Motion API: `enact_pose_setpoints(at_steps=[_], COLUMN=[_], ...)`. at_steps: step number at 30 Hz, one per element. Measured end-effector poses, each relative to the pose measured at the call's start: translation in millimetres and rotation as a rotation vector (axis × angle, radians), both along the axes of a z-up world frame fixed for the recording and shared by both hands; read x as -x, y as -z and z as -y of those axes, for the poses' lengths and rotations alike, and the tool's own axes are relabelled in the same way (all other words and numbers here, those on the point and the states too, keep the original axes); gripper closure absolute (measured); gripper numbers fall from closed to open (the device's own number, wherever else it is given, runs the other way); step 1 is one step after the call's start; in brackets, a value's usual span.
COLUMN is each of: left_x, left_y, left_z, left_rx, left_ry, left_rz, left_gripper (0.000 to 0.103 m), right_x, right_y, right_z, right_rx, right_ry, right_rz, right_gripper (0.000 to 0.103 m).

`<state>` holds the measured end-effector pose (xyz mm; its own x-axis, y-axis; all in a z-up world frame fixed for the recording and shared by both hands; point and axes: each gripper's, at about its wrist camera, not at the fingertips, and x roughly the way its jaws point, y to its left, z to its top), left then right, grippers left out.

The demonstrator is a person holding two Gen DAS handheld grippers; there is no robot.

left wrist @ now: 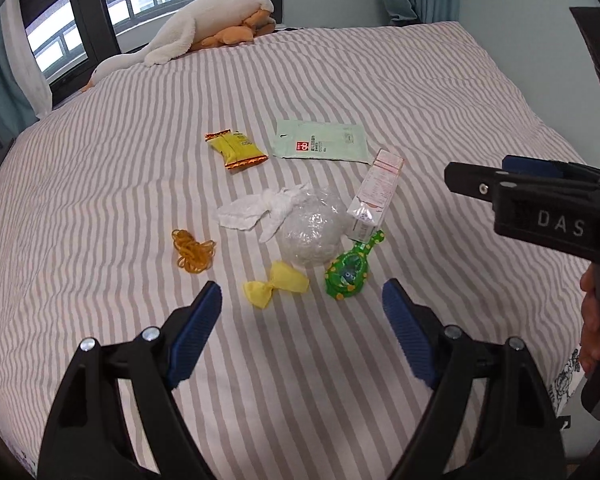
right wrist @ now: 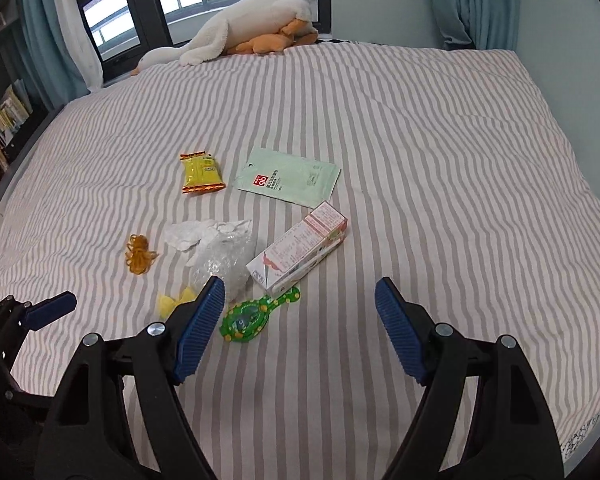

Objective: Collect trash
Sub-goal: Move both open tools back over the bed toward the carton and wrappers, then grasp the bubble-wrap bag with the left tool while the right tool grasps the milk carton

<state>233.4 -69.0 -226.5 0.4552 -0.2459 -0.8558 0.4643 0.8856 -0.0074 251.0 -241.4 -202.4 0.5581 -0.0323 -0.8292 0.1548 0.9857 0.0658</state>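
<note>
left gripper (left wrist: 302, 308): fingers wide apart, empty, above striped bed (left wrist: 380, 80) | right gripper (right wrist: 300, 308): wide apart, empty | trash mid-bed: crumpled plastic wrap (left wrist: 310, 236) centre; yellow snack packet (left wrist: 236, 148) 11 o'clock; pale green pouch (left wrist: 320, 142) 12; carton (left wrist: 374, 196) 2; rubber bands (left wrist: 192, 252) 9; yellow wrapper (left wrist: 276, 284) 6; green toy (left wrist: 350, 272) 5

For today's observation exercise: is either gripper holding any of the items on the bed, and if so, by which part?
Nothing is held. The left gripper and right gripper are both open above the bed, with no item between their fingers.
</note>
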Motion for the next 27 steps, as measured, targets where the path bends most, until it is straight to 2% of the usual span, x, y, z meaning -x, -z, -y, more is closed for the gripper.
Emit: enact_pose_setpoints(at_steps=[8, 17, 20, 22, 24, 27], left_x=[-46, -74, -80, -82, -84, -85], left_y=[46, 84, 92, 96, 99, 102], left_z=[13, 27, 34, 38, 42, 49], left_rx=[0.000, 0.014, 0.016, 0.017, 0.024, 0.022], left_ry=[0.039, 0.086, 0.104, 0.115, 0.124, 0.141], left_rz=[-0.026, -0.043, -0.048, -0.057, -0.067, -0.068], left_gripper=[0.021, 0.021, 0.027, 0.040, 0.048, 0.054], right_x=[-60, -89, -97, -101, -105, -105], right_y=[46, 93, 102, 108, 112, 116], right_z=[7, 5, 4, 6, 8, 10], right_rx=[0.006, -0.049, -0.059, -0.068, -0.077, -0.099], right_ry=[0.017, 0.024, 0.026, 0.031, 0.038, 0.028], right_rz=[-0.054, -0.134, -0.149, -0.159, -0.175, -0.198], right_gripper=[0.028, 0.028, 0.028, 0.028, 0.029, 0.039])
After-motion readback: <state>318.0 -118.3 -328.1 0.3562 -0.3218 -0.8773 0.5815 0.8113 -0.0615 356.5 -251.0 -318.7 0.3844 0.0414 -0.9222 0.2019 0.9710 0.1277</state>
